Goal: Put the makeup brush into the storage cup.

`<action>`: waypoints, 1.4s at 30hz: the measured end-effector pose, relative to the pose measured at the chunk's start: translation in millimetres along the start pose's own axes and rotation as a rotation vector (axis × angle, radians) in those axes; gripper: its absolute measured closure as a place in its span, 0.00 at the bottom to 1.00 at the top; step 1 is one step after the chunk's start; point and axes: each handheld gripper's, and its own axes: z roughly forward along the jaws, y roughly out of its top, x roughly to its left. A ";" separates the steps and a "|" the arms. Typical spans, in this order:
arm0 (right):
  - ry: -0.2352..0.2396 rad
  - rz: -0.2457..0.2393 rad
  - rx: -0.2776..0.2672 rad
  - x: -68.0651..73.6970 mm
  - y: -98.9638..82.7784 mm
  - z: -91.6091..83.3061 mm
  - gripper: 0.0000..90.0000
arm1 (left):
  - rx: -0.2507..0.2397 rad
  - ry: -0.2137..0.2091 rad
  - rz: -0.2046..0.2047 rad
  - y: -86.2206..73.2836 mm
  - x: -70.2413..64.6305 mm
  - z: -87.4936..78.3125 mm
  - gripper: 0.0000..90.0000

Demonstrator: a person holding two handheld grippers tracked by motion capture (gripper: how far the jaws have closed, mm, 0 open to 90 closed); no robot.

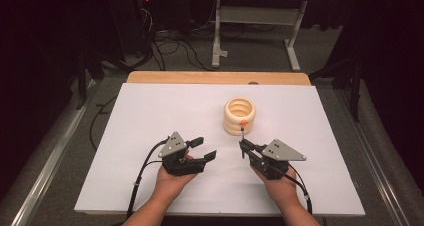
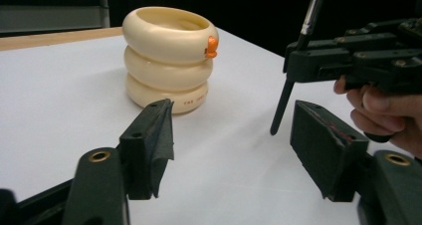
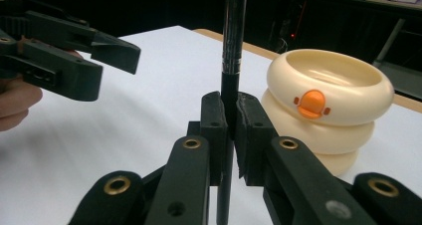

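Observation:
A cream holder (image 1: 239, 116) made of three stacked rings, with a small orange beak on its side, stands right of centre on the white sheet (image 1: 150, 116). My right gripper (image 1: 243, 147) sits just in front of it, shut on a thin dark stick (image 1: 243, 136) held upright. In the right gripper view the jaws (image 3: 230, 110) pinch the stick (image 3: 234, 36), with the holder (image 3: 323, 100) close on the right. My left gripper (image 1: 207, 148) is to the left, open, nothing between its jaws. From the left gripper view (image 2: 234, 115), the holder (image 2: 166, 60) and the stick (image 2: 286, 100) lie ahead.
The sheet covers a wooden table whose far edge (image 1: 200, 77) shows bare. Beyond it, on the floor, are cables (image 1: 170, 48) and the white legs of another desk (image 1: 217, 41). Metal rails (image 1: 55, 151) run along both sides.

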 end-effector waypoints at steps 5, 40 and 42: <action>-0.014 0.011 0.000 -4.1 0.2 -3.0 0.96 | 0.003 0.028 0.012 1.3 4.1 -11.8 0.32; -0.113 0.074 -0.031 -38.5 0.2 -18.2 0.96 | 0.003 0.137 0.022 -21.0 23.8 -41.8 0.18; -0.118 0.074 -0.039 -41.0 0.7 -17.6 0.96 | 0.003 0.134 0.025 -21.1 23.3 -41.9 0.17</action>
